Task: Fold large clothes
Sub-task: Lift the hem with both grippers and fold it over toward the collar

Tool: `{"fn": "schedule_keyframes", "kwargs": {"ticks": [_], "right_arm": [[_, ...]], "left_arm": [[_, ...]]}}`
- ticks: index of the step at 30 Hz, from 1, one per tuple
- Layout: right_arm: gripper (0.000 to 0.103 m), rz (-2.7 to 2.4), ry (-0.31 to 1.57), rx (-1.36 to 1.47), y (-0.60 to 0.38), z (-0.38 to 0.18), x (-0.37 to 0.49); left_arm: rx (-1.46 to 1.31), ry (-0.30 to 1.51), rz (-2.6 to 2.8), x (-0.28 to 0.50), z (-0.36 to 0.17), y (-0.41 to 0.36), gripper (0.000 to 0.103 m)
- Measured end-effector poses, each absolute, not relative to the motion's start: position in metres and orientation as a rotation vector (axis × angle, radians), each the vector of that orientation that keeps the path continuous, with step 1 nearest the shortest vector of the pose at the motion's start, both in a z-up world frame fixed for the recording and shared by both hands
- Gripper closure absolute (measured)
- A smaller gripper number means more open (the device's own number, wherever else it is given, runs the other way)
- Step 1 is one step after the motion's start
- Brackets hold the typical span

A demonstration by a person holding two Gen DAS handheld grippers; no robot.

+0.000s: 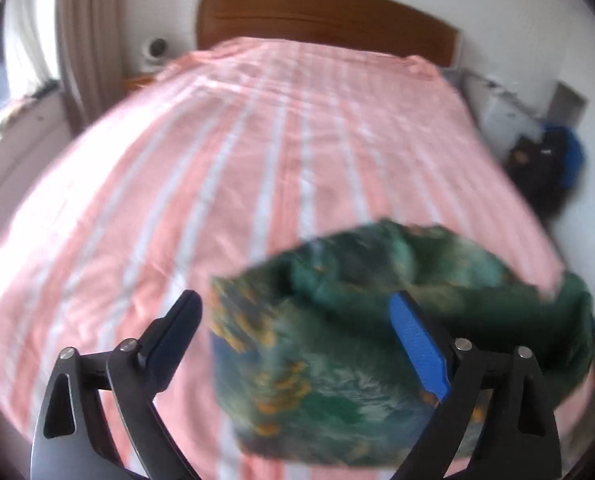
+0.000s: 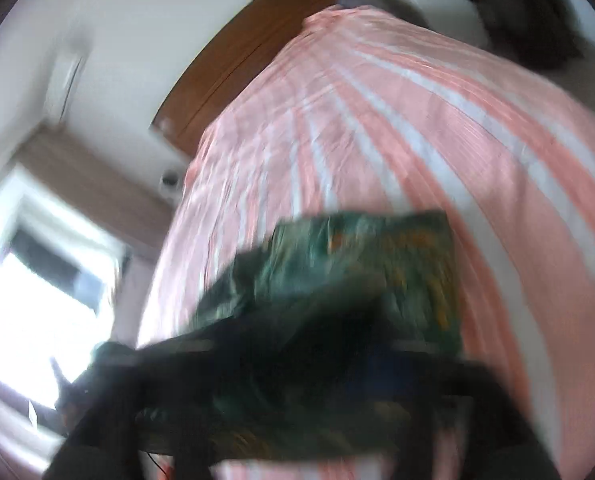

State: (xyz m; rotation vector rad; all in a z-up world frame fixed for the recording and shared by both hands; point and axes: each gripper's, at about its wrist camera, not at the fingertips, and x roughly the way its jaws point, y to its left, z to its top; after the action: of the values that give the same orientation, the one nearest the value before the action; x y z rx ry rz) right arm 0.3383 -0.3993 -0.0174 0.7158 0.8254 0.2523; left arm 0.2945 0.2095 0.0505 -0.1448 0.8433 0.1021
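Observation:
A green garment (image 1: 337, 344) with orange and white print lies folded into a compact bundle on the pink-and-white striped bed (image 1: 217, 152), near its foot. In the left wrist view my left gripper (image 1: 297, 320) hovers over it, open, with the black finger (image 1: 181, 320) to the bundle's left and the blue-padded finger (image 1: 415, 344) over its right part; neither presses on the cloth. The right wrist view is heavily blurred. There the same garment (image 2: 369, 256) lies on the bed (image 2: 417, 120) beyond my right gripper (image 2: 309, 332), a dark smear whose arms stand wide apart, holding nothing.
A wooden headboard (image 1: 325, 16) closes the far end of the bed. A small white device (image 1: 155, 50) sits on a nightstand at the far left, beside a curtain (image 1: 81, 40) and window. Dark bags (image 1: 545, 160) and a white box (image 1: 501, 112) stand along the right side.

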Motion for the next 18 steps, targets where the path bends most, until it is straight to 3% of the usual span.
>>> {"fn": "schedule_keyframes", "kwargs": {"ticks": [4, 10, 12, 13, 14, 15, 17, 18], "right_arm": [[0.002, 0.191, 0.749, 0.824, -0.424, -0.023, 0.348], [0.001, 0.168, 0.966, 0.315, -0.376, -0.056, 0.373], [0.003, 0.180, 1.016, 0.216, -0.351, -0.081, 0.385], [0.009, 0.172, 1.032, 0.168, -0.338, -0.093, 0.390], [0.043, 0.167, 1.040, 0.134, -0.329, -0.101, 0.389], [0.070, 0.147, 1.046, 0.079, -0.318, -0.105, 0.390], [0.084, 0.086, 1.010, -0.031, -0.304, -0.092, 0.386], [0.086, 0.085, 0.955, -0.084, -0.300, -0.076, 0.381]], "left_arm": [[-0.205, 0.844, 0.021, 0.291, 0.036, 0.240, 0.005], [-0.072, 1.022, 0.002, 0.307, -0.053, 0.208, 0.005], [-0.004, 1.069, -0.002, 0.312, -0.077, 0.183, 0.017], [0.041, 1.078, 0.000, 0.312, -0.085, 0.172, 0.058], [0.079, 1.090, 0.006, 0.311, -0.088, 0.161, 0.092], [0.116, 1.082, 0.031, 0.308, -0.084, 0.156, 0.093], [0.132, 0.988, 0.032, 0.296, -0.057, 0.153, 0.095], [0.110, 0.940, 0.032, 0.292, -0.042, 0.157, 0.095]]}}
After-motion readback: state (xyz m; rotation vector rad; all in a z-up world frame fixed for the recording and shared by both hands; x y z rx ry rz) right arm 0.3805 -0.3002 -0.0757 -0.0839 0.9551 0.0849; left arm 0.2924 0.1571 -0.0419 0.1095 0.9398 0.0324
